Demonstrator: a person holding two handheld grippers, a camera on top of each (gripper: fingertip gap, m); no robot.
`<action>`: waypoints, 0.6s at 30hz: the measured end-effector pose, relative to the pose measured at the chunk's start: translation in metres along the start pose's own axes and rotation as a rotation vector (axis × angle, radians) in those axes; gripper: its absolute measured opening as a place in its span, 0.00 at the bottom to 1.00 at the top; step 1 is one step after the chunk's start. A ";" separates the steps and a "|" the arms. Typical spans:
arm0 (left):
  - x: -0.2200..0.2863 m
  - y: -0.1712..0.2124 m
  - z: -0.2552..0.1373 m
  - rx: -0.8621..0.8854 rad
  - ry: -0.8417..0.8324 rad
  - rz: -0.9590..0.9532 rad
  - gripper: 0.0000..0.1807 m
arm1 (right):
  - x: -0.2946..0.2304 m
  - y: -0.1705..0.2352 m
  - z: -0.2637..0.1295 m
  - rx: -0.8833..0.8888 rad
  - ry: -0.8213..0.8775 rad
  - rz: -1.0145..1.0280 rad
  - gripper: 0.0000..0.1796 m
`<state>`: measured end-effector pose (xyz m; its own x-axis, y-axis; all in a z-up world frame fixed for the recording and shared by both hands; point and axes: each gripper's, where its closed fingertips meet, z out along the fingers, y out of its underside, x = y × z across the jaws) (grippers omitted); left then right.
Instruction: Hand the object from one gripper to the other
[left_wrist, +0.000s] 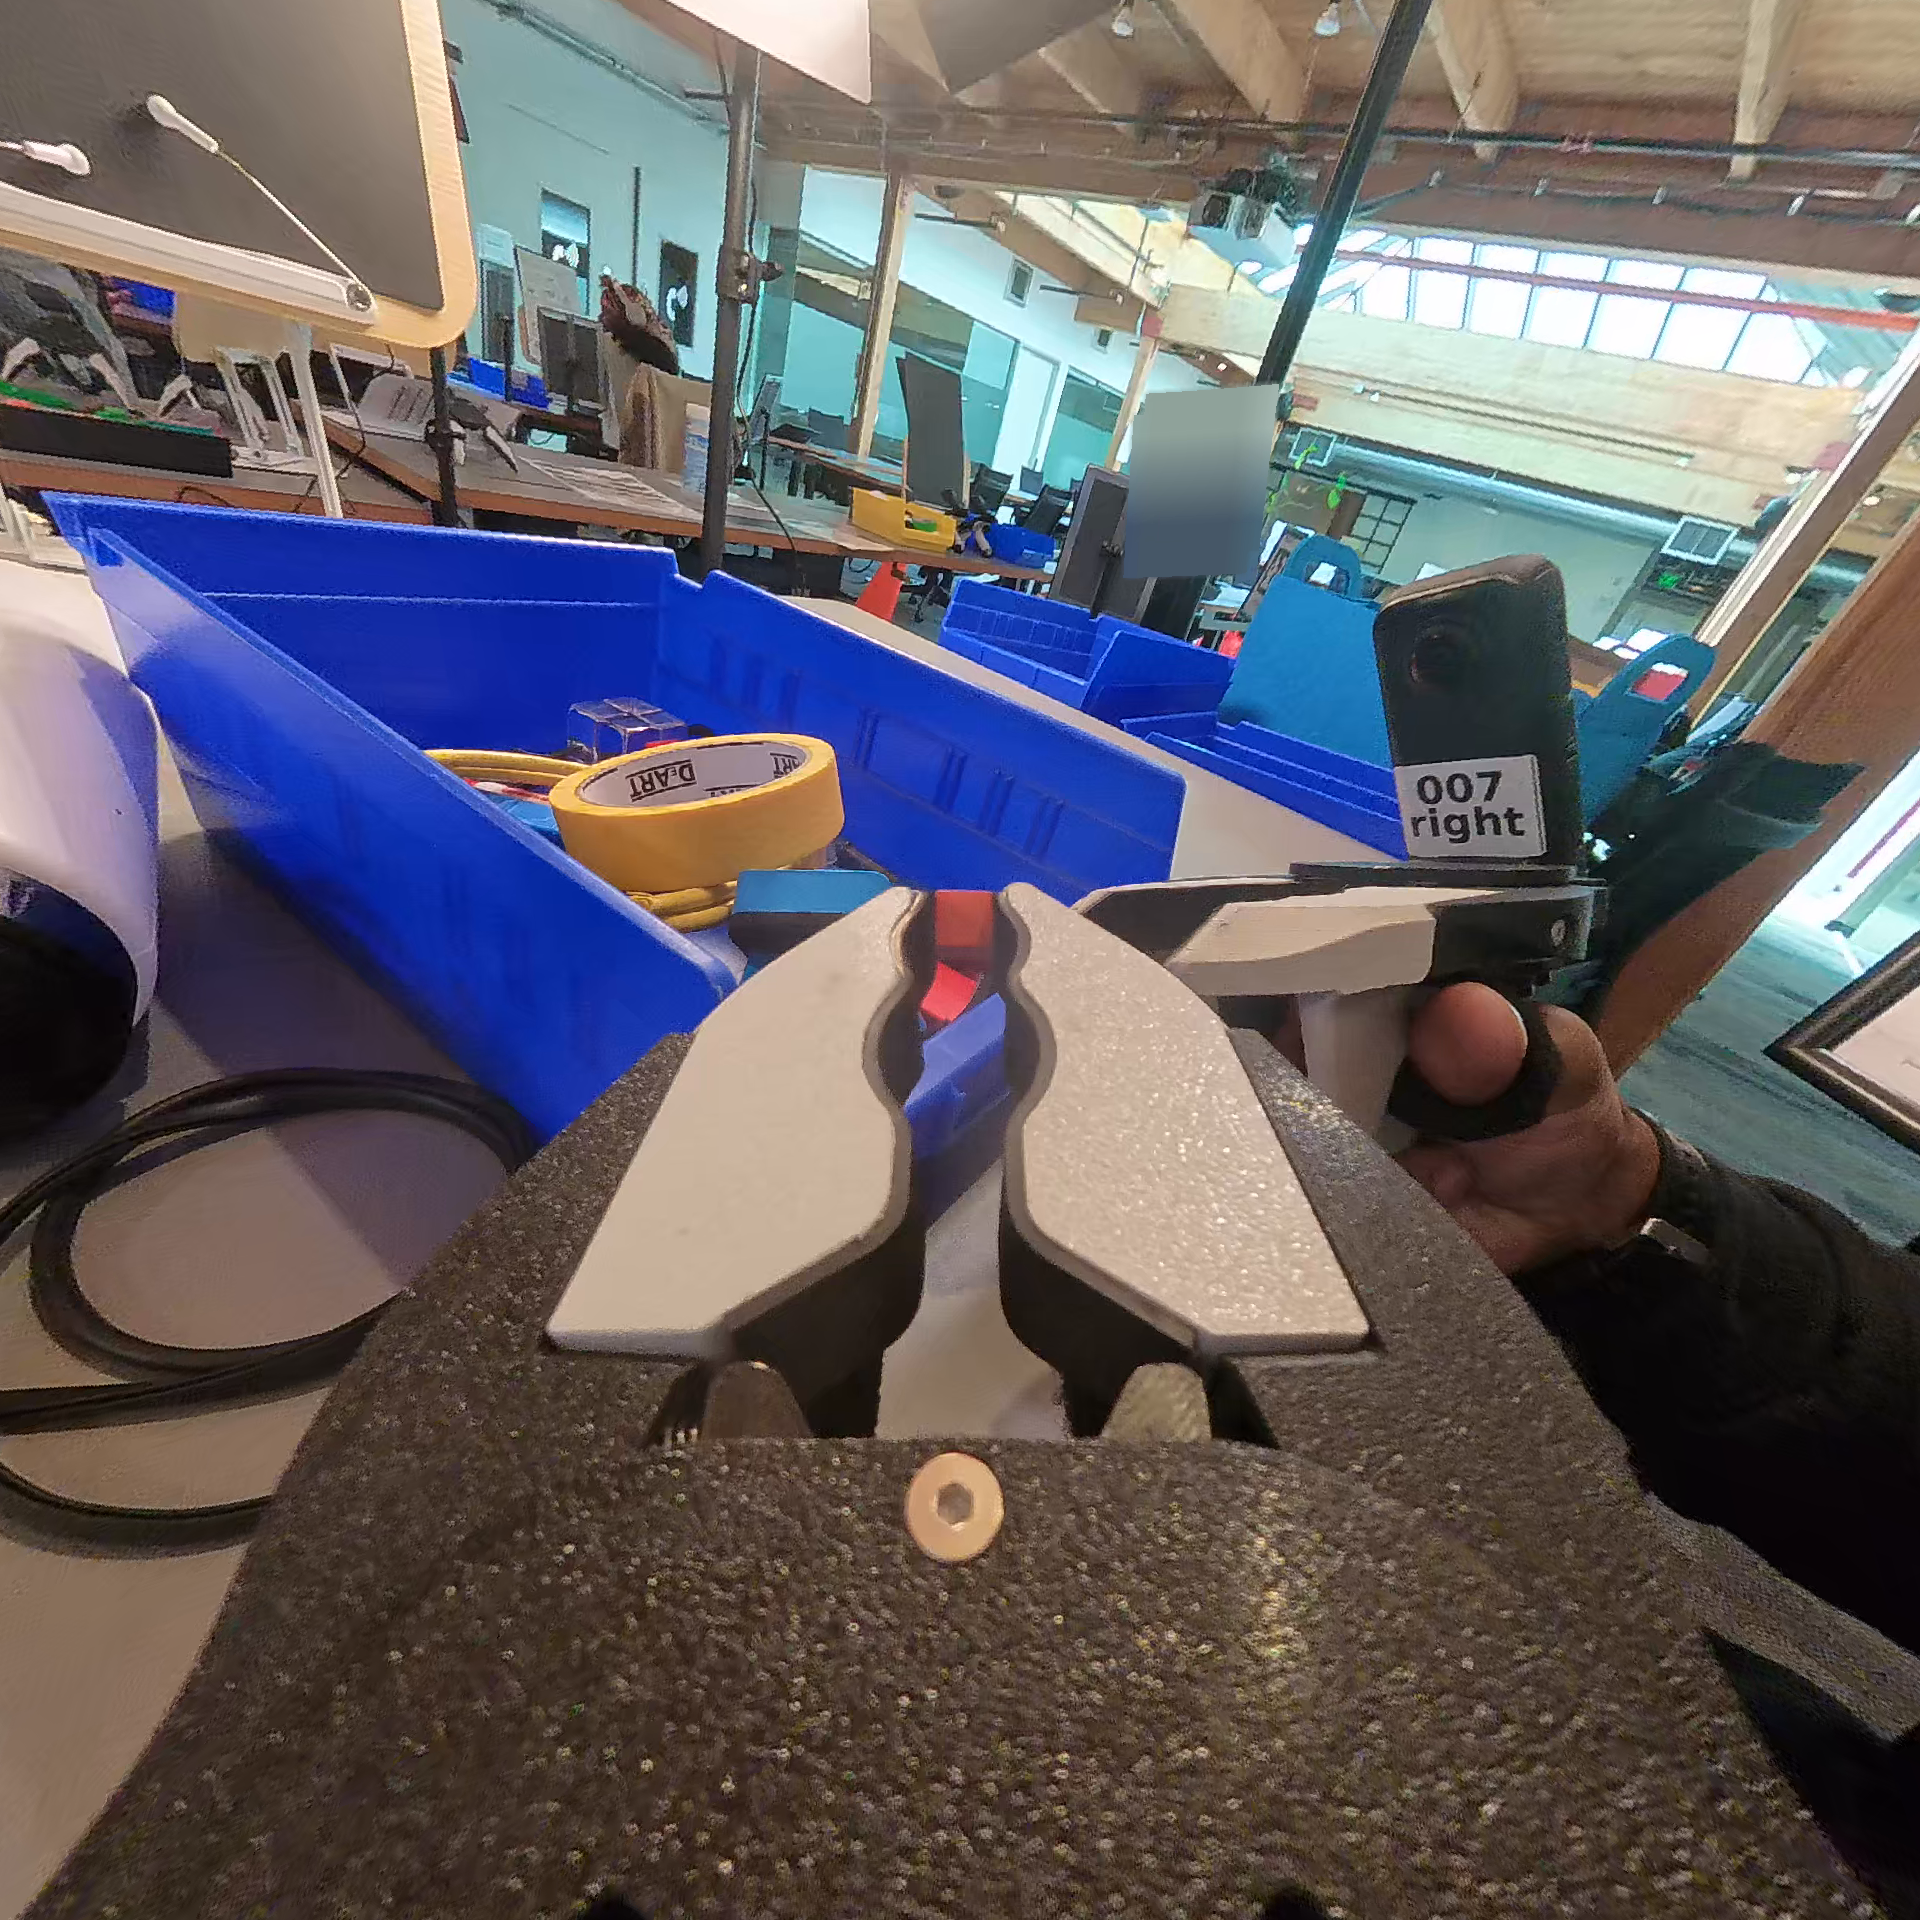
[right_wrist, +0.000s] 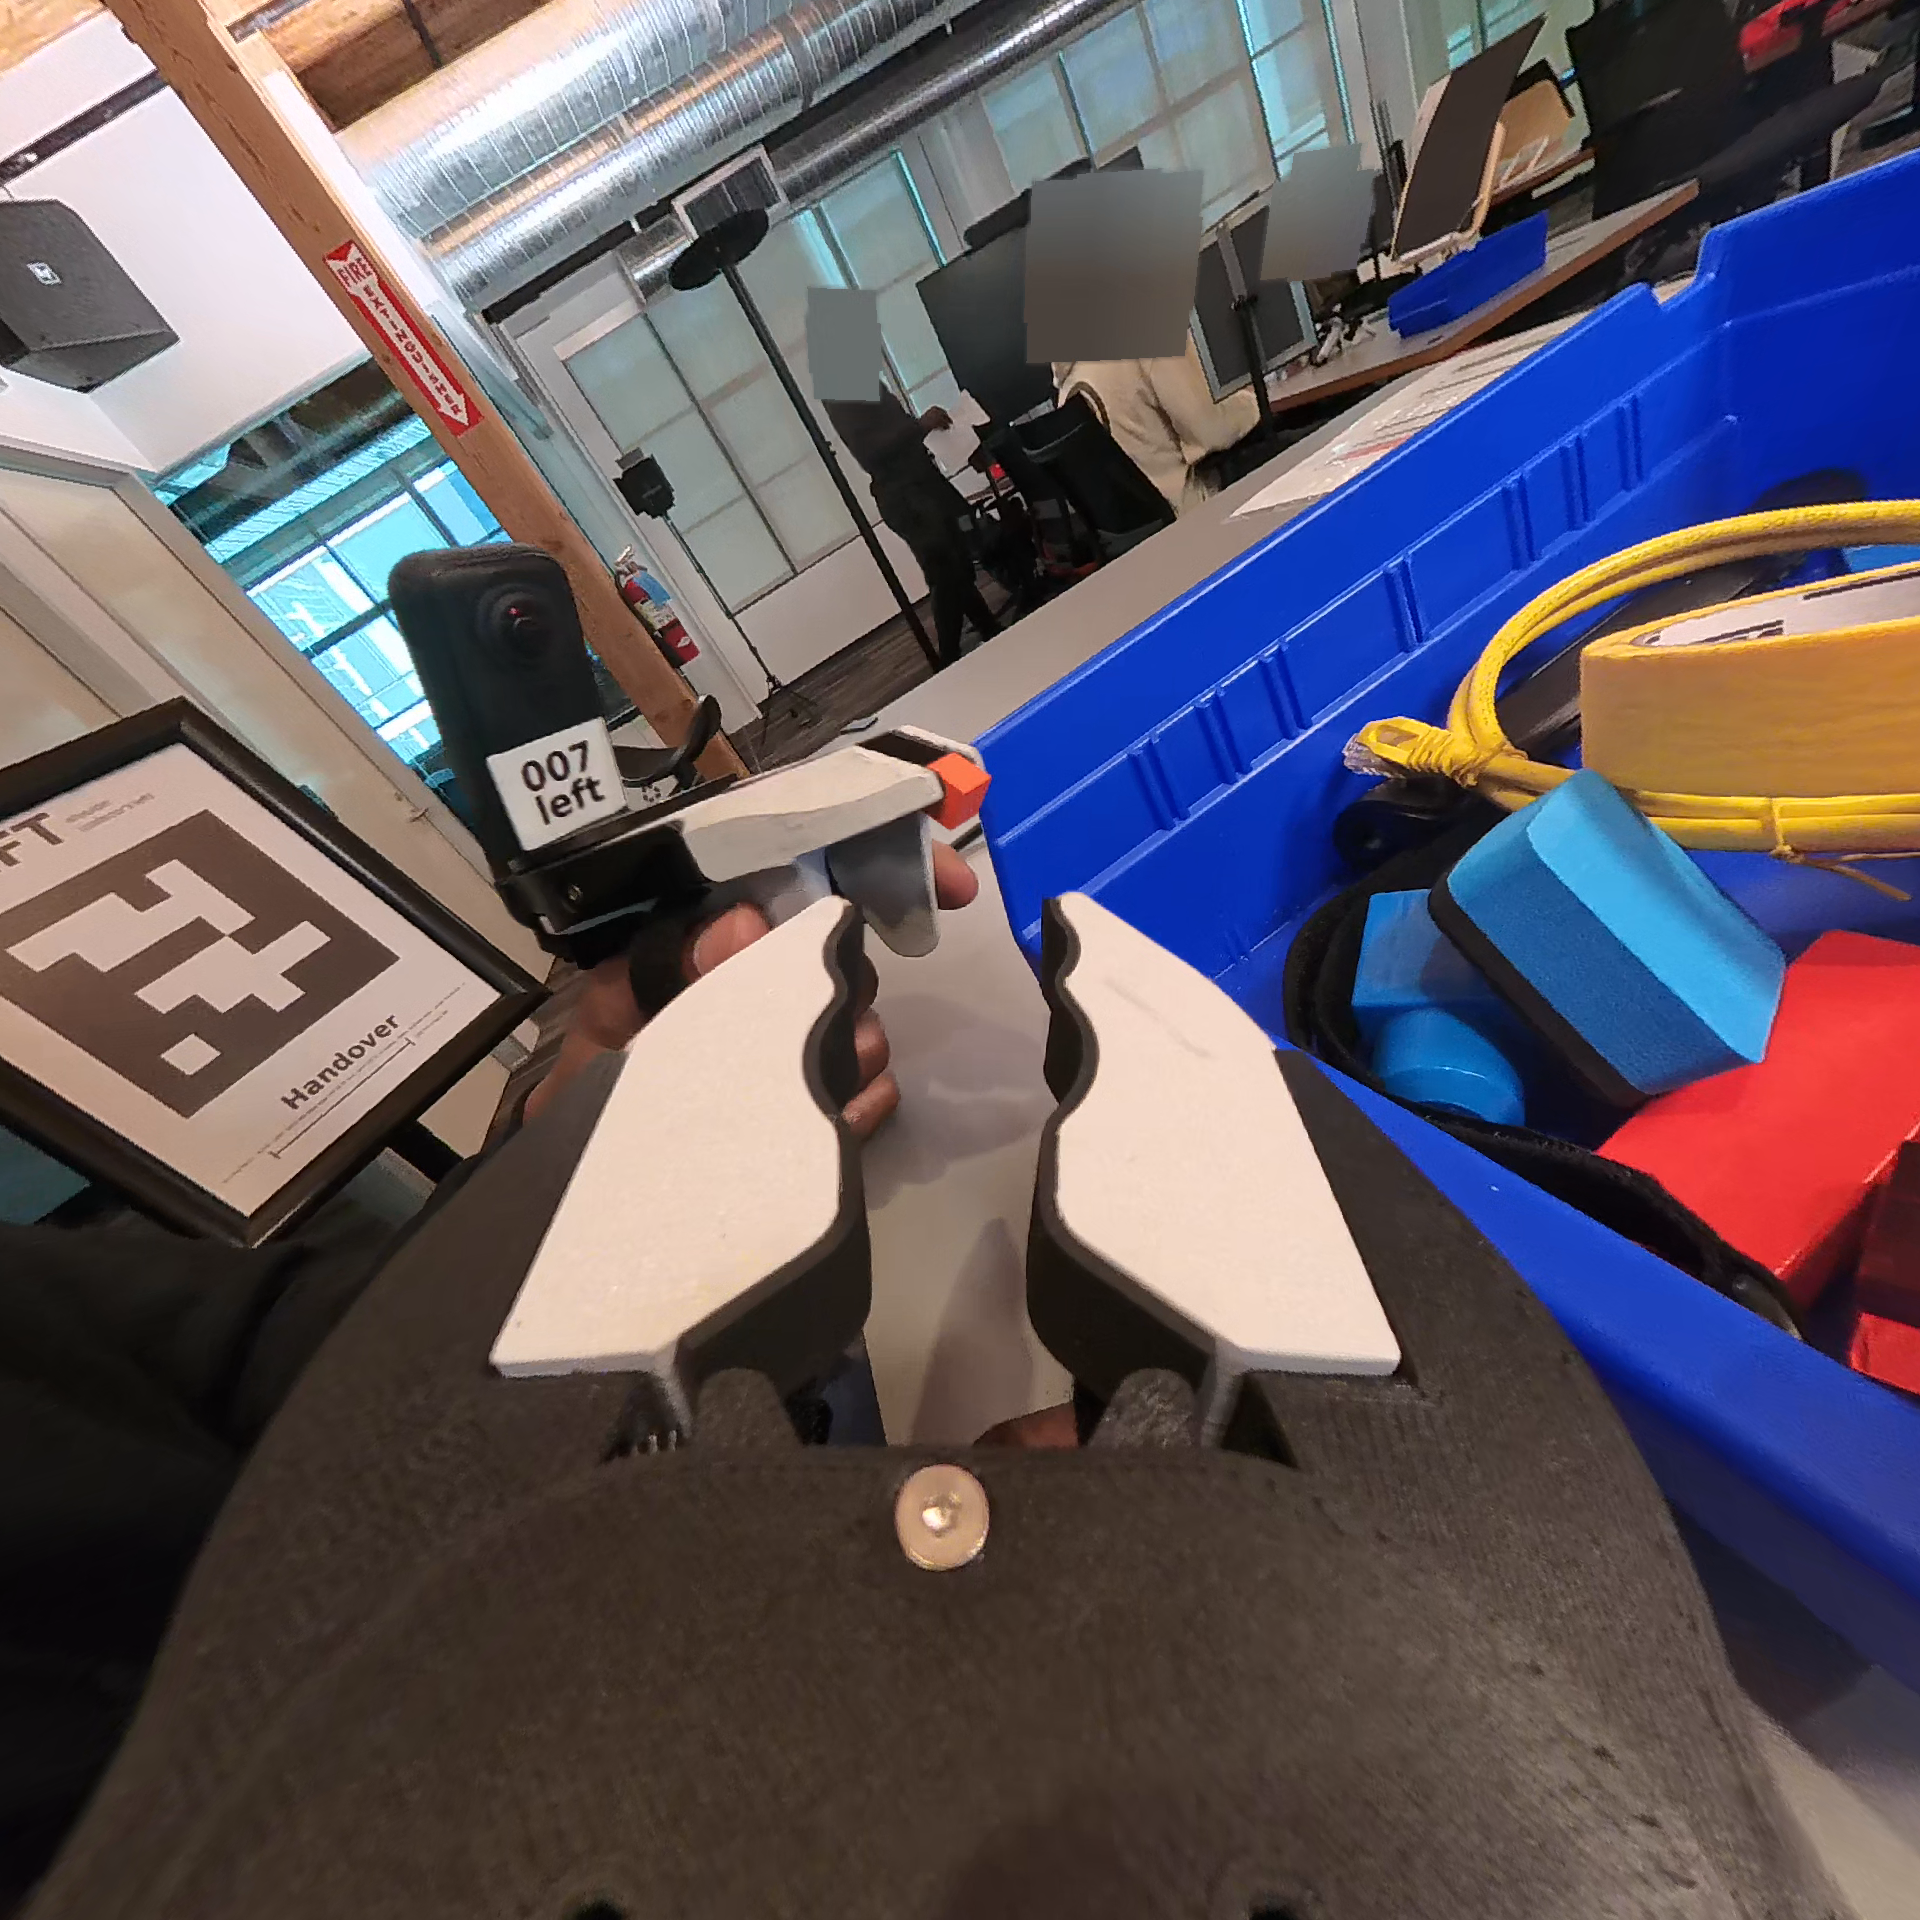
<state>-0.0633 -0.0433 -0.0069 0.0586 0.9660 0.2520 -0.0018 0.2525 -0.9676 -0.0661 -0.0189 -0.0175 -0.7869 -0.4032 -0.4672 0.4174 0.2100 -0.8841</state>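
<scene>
writing is borne by a white sticker (left_wrist: 1470, 821) on one camera (left_wrist: 1475, 665), a like sticker (right_wrist: 558, 781) on the other camera (right_wrist: 488, 634), a tape roll (left_wrist: 707, 800), a red sign (right_wrist: 405, 338) and a framed sheet (right_wrist: 197, 966).

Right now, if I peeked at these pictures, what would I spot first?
Probably the big blue bin, full of bright things: yellow tape roll, yellow cable, red and blue blocks. Then the left gripper, its jaws pinching a small orange-red block, while the right gripper waits open beside the bin.
</scene>
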 end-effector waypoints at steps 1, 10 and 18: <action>0.000 0.000 0.001 -0.003 -0.005 0.003 0.06 | -0.001 -0.001 -0.001 0.009 -0.002 -0.006 0.18; 0.000 -0.002 -0.013 0.065 -0.025 -0.050 0.06 | -0.002 -0.004 0.000 0.030 -0.026 0.010 0.18; 0.008 0.008 -0.015 0.035 -0.040 0.020 0.06 | -0.003 -0.006 0.006 0.042 -0.044 0.012 0.18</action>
<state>-0.0480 -0.0341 -0.0130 0.0184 0.9720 0.2341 -0.0380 0.2347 -0.9713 -0.0637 -0.0241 -0.0106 -0.7614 -0.4394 -0.4767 0.4464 0.1779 -0.8769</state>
